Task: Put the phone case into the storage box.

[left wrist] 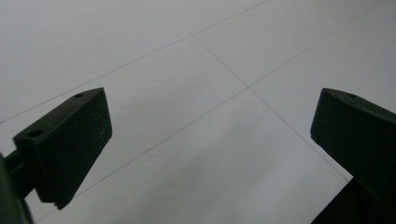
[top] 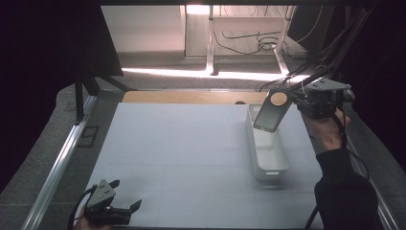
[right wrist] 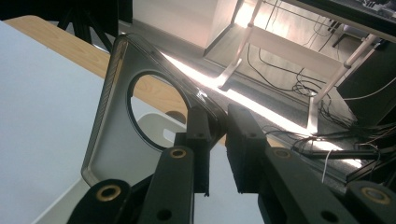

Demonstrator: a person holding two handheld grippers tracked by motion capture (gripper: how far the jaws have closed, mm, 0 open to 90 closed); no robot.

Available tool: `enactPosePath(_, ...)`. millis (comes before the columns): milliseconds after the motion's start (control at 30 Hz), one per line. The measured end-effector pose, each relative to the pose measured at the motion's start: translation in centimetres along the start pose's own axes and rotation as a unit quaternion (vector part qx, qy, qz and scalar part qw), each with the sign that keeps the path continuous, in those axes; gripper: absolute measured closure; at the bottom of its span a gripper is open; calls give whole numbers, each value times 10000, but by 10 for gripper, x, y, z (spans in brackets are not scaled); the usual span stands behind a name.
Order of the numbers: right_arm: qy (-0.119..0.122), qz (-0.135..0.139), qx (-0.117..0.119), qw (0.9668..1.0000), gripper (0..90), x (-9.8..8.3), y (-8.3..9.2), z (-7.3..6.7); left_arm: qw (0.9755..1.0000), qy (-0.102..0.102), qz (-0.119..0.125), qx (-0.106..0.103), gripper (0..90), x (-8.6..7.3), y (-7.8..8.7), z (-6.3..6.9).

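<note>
Your right gripper (top: 293, 99) pinches a clear phone case (top: 271, 112) by its edge, held tilted above the far end of the white bin (top: 266, 155), right of frame. Placement remains outstanding. Left gripper (top: 125, 197) rests lower left, fingers spread, holding nothing.

Phone case (top: 270, 115) clear smoky grey; bin (top: 268, 158) white; table (top: 182, 143) pale grey, thin seam lines; claws black.

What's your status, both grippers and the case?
Right gripper shut on clear phone case with round cutout, above white rectangular bin. Left gripper open, idle. Nothing in the way.
</note>
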State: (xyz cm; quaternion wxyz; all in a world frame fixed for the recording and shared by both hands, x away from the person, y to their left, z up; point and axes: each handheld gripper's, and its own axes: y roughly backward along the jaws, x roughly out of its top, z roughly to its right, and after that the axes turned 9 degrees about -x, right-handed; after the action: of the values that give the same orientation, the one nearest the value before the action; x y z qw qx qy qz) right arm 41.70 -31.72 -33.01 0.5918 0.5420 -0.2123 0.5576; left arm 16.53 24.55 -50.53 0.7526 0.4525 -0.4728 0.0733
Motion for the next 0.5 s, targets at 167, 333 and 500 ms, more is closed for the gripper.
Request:
enactPosePath(167,126,-6,-15,9999,786,-2,-10,-1,10000,2,-11,4,0,0,0,0)
enactPosePath(333,184,-23,-31,9998,786,-5,-22,-1,10000,9,-31,3,0,0,0,0)
enactPosePath(500,263,-25,-59,9996,786,-8,-33,-1,10000,12,-38,7,0,0,0,0)
